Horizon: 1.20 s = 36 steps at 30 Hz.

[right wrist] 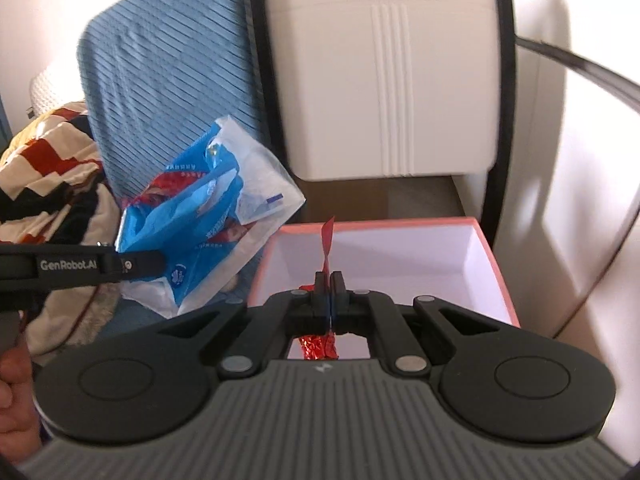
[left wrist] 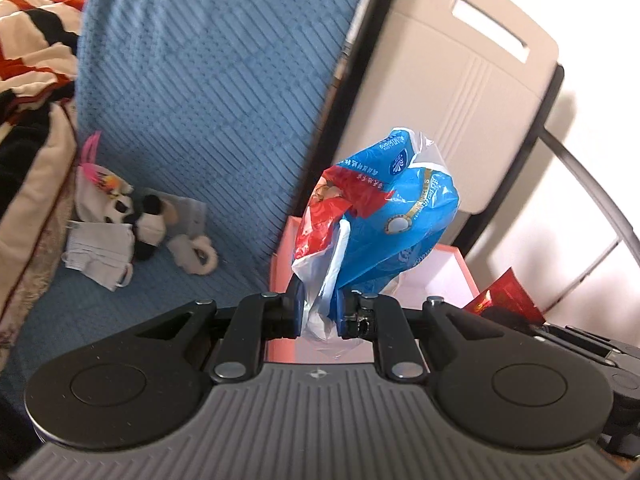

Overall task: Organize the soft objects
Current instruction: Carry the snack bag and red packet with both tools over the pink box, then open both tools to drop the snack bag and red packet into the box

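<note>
Two wrist views, left first. Left gripper (left wrist: 320, 312) at bottom centre, jaws nearly closed and pinching the white lower end of a crumpled blue, red and white plastic bag (left wrist: 380, 216), lifted clear of any surface. Behind the bag, part of a pink box (left wrist: 280, 268) with a white inside, mostly hidden by the bag. Upright behind that, a blue ribbed cushion (left wrist: 208, 80) and, to its right, a beige chair back (left wrist: 460, 92) with a slot handle. On the blue seat at left, a small cluster: a white face mask (left wrist: 100, 254), a panda plush (left wrist: 148, 226) and a white plush with pink tufts (left wrist: 100, 184), all touching or just beside one another. Far left, a patterned red, black and cream blanket (left wrist: 28, 60). At lower right, a scrap of red foil wrapper (left wrist: 508, 296).

Right wrist view next. Right gripper (right wrist: 331, 296) at bottom centre, jaws fully closed on a thin red foil wrapper (right wrist: 326, 240), one twisted end sticking up, crumpled foil bulging below. Directly beyond, the pink box (right wrist: 496, 268), open-topped, white interior, no contents visible in the part seen. At left, the plastic bag (right wrist: 208, 216) hanging from the left gripper (right wrist: 136, 266), beside the box's left wall. Fingers of a hand (right wrist: 12, 392) at the lower left edge.
</note>
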### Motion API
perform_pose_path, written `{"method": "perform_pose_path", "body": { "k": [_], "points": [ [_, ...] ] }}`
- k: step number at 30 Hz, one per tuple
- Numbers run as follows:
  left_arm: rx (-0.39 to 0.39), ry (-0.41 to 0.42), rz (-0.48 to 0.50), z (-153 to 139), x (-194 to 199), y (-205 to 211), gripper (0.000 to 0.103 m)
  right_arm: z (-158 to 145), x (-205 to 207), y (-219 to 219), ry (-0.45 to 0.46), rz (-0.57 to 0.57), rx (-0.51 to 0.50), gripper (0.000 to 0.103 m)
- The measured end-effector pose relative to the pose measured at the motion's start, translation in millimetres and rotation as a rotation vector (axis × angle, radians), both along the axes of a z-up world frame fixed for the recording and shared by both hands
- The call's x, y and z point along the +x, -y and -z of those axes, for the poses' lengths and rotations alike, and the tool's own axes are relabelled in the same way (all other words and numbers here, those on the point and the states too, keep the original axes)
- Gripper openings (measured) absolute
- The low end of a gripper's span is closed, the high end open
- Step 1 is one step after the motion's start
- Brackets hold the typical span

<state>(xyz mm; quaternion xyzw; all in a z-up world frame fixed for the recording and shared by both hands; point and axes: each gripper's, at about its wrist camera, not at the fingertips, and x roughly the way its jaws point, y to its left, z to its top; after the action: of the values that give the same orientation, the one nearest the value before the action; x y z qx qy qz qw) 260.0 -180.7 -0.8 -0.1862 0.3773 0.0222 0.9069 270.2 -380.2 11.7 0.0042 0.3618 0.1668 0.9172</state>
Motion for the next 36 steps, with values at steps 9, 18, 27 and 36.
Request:
{"method": "perform_pose_path", "body": {
  "k": [9,18,27,36],
  "points": [
    [0.002,-0.074,0.048,35,40,39,0.018,49,17,35,-0.103,0.018,-0.037,0.004],
    [0.021,-0.150,0.099,73,63,64,0.018,88,31,53,-0.176,0.035,-0.041,0.004],
    [0.038,-0.202,0.109,98,66,68,0.018,123,33,61,-0.246,0.045,-0.035,0.005],
    [0.017,-0.191,0.153,87,62,70,0.059,114,37,60,-0.226,0.048,-0.056,0.007]
  ]
}}
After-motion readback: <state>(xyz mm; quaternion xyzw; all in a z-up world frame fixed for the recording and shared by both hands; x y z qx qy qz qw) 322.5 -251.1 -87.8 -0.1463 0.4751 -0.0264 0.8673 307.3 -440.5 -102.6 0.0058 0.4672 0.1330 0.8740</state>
